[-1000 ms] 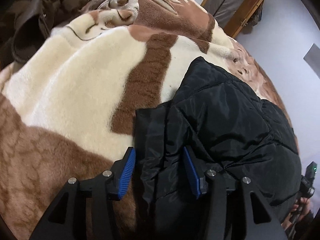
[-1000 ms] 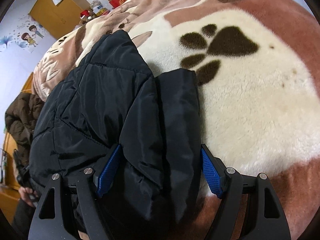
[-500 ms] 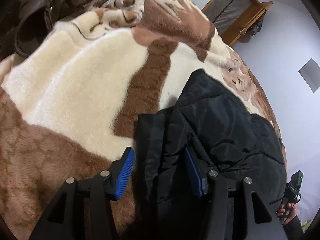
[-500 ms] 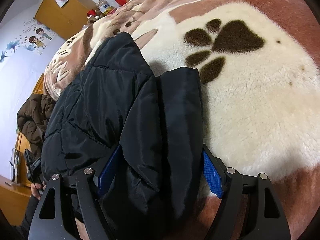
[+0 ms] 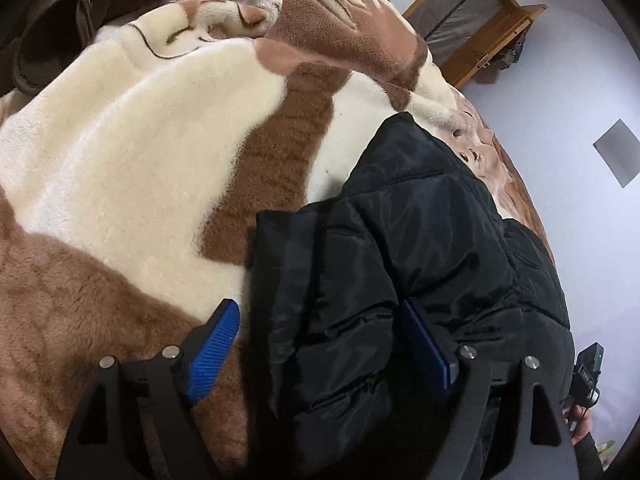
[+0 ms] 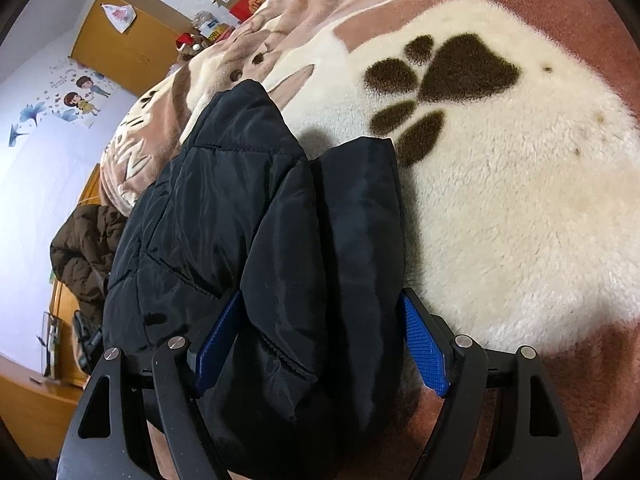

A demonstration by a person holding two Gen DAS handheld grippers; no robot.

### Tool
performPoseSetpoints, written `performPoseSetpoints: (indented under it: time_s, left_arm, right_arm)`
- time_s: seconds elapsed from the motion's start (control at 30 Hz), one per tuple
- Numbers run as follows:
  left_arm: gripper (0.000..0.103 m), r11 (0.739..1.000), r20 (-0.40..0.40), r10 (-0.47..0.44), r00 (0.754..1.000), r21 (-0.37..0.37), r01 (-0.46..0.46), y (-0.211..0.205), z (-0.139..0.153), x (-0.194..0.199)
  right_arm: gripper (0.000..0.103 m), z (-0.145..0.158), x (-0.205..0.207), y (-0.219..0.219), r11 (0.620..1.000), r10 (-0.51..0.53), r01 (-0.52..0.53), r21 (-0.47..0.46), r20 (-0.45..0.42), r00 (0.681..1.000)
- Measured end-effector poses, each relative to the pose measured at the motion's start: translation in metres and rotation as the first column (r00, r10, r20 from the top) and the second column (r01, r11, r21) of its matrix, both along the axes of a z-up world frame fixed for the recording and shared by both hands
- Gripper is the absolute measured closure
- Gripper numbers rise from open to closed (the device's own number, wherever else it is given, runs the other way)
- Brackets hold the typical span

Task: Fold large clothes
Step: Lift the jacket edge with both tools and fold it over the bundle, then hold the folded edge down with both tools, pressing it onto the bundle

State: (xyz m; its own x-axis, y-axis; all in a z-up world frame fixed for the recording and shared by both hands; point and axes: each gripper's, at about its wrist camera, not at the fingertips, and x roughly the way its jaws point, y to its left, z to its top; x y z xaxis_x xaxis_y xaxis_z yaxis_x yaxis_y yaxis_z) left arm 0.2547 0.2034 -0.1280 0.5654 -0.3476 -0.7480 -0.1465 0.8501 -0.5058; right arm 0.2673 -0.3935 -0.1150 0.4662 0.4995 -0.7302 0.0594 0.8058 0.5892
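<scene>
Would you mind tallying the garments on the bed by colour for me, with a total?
Black: 1, the black padded jacket lying on the plush blanket.
Brown: 1, the brown coat heaped at the bed's far edge.
Total: 2

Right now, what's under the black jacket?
The black jacket lies on the plush paw-print blanket, which shows all around it. Whatever sits directly beneath the folded bulk is covered.
</scene>
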Motion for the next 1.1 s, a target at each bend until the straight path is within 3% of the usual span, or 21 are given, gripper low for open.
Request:
performPoseSetpoints:
  time_s: [0.2,0.43,0.6,0.63,0.7,0.8,0.9,1.1]
  left_arm:
    - [0.022,1.000,0.049,-0.021,0.999,-0.022,0.022,0.000,0.010,-0.004]
    - [0.012,0.998,-0.002,-0.027,1.000,-0.052,0.027,-0.003,-0.018,0.005]
    - [0.011,0.998,-0.029,-0.051,0.998,-0.026,0.051,-0.010,-0.025,0.018]
    - [0.011,0.998,-0.034,-0.060,0.998,-0.016,0.059,-0.012,-0.025,0.018]
    - [0.012,0.998,-0.037,-0.067,0.997,-0.001,0.067,-0.019,-0.023,0.021]
    - [0.013,0.998,-0.031,-0.066,0.997,0.005,0.067,-0.024,-0.022,0.020]
    - [0.022,0.997,-0.032,-0.074,0.997,0.017,0.074,-0.028,-0.023,0.024]
    - [0.053,0.988,-0.025,-0.067,0.997,0.140,0.070,-0.049,-0.001,0.020]
  right_arm:
    - [0.026,0.001,-0.002,-0.010,0.998,-0.013,0.012,0.060,0.014,1.000]
    - [0.021,-0.018,0.013,-0.003,0.998,0.007,-0.005,0.056,-0.037,0.999]
    - [0.019,-0.020,0.019,0.009,1.000,0.009,-0.008,0.011,-0.044,0.999]
    - [0.022,-0.018,0.019,0.012,1.000,0.014,-0.014,-0.002,-0.039,0.999]
    - [0.037,-0.011,0.016,0.018,1.000,0.019,-0.019,-0.015,-0.026,0.999]
    - [0.043,-0.009,0.015,0.024,0.998,0.031,-0.032,-0.060,-0.021,0.999]
    - [0.047,-0.010,0.022,0.032,0.995,0.028,-0.031,-0.096,-0.037,0.999]
    - [0.065,0.009,0.022,0.049,0.978,0.035,-0.040,-0.204,-0.027,0.999]
